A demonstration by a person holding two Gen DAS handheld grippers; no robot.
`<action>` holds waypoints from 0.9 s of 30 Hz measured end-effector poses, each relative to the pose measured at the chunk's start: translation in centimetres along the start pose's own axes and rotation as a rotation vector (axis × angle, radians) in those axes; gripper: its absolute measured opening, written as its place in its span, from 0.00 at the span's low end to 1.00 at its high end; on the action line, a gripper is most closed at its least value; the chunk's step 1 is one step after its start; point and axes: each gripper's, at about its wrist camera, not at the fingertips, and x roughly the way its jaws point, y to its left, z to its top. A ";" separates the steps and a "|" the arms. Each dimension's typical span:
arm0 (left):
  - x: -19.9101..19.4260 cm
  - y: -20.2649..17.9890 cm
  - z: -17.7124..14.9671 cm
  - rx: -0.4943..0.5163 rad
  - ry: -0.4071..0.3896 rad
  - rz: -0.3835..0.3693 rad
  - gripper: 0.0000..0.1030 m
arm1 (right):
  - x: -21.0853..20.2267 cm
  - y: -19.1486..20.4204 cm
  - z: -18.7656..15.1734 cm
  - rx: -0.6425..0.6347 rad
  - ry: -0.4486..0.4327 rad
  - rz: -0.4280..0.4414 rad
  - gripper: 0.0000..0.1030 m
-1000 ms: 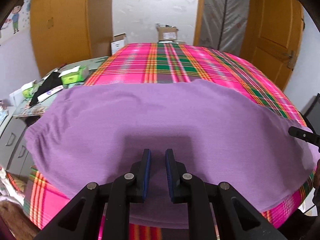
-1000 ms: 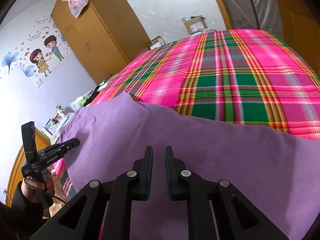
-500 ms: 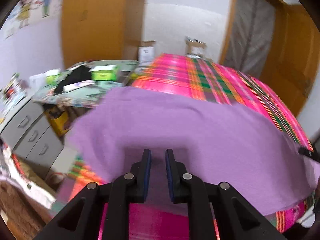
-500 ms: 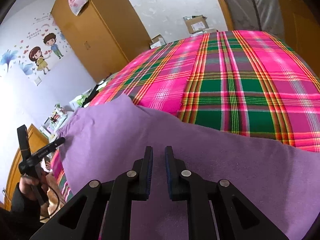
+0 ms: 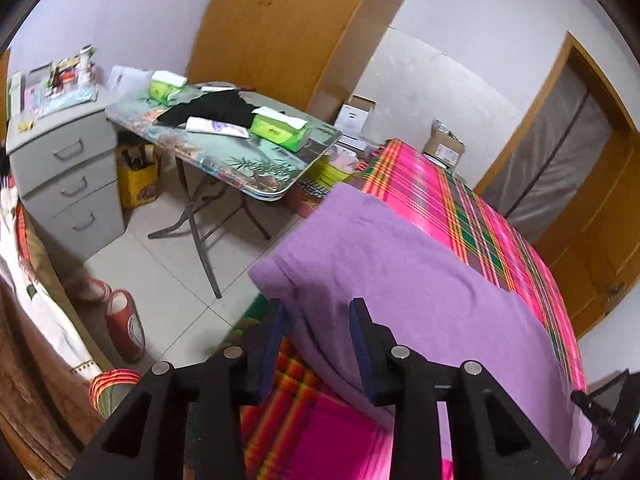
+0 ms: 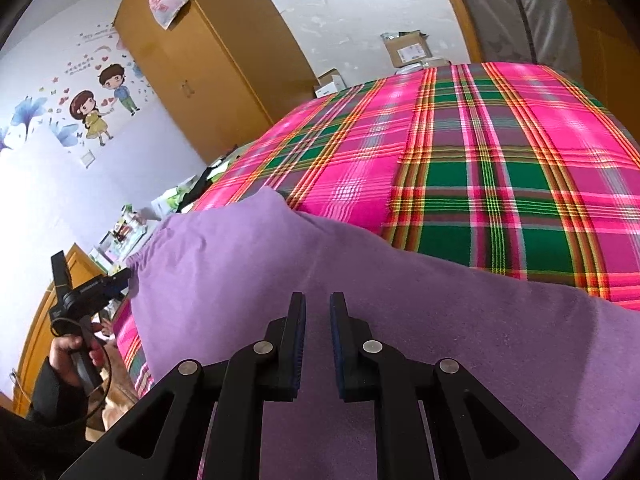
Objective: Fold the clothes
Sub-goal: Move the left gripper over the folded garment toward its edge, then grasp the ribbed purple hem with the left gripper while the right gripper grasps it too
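A purple garment (image 5: 420, 280) lies spread across the near side of a bed with a pink and green plaid cover (image 5: 460, 200). My left gripper (image 5: 318, 312) is at the garment's left end, where it hangs over the bed's corner. Its jaws are opening, and the garment's hanging edge sits between the fingers without being pressed. In the right wrist view the left gripper (image 6: 116, 282) shows at that same end, held by a hand (image 6: 76, 356). My right gripper (image 6: 318, 300) hovers over the purple garment (image 6: 400, 300), with a narrow empty gap between its pads.
Left of the bed stand a folding table (image 5: 240, 168) with green tissue boxes (image 5: 280, 128) and a grey drawer cabinet (image 5: 68, 176). Red slippers (image 5: 124, 328) lie on the tiled floor. Behind are a wooden wardrobe (image 5: 280, 32), cardboard boxes (image 5: 444, 148) and a door (image 5: 592, 208).
My left gripper has swung left along the garment to its end at the bed's corner, rolled, and widened its jaws. The right gripper has stayed where it was.
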 end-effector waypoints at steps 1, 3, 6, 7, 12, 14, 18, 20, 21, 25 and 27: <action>0.1 0.4 0.1 -0.020 0.000 -0.001 0.33 | 0.0 0.0 0.0 -0.001 -0.001 0.001 0.13; 0.4 1.1 0.3 -0.056 0.000 -0.005 0.35 | -0.1 0.0 0.0 -0.001 -0.003 0.001 0.13; 0.8 2.0 0.6 -0.104 0.009 -0.039 0.39 | -0.1 0.0 0.0 -0.003 -0.006 0.002 0.13; 1.0 2.2 0.7 -0.120 0.013 -0.050 0.39 | -0.1 0.0 0.0 -0.003 -0.005 0.002 0.13; 1.6 3.3 1.0 -0.199 0.022 -0.123 0.39 | 0.3 0.3 0.2 -0.010 0.001 0.008 0.13; 1.9 3.8 1.2 -0.224 0.026 -0.151 0.39 | 0.5 0.6 0.2 -0.014 0.003 0.010 0.13; 2.5 4.2 1.4 -0.243 0.032 -0.187 0.39 | 0.8 0.9 0.4 -0.017 0.006 0.011 0.13; 2.8 4.4 1.4 -0.250 0.036 -0.192 0.38 | 0.9 0.9 0.4 -0.016 0.007 0.010 0.13; 2.8 4.4 1.4 -0.252 0.034 -0.192 0.35 | 0.9 0.9 0.4 -0.015 0.007 0.010 0.13; 1.8 3.5 1.7 -0.207 0.002 -0.191 0.24 | 0.8 0.8 0.4 -0.012 0.006 0.009 0.14; 1.1 2.9 2.1 -0.184 -0.015 -0.201 0.21 | 0.7 0.8 0.4 -0.008 0.005 0.007 0.14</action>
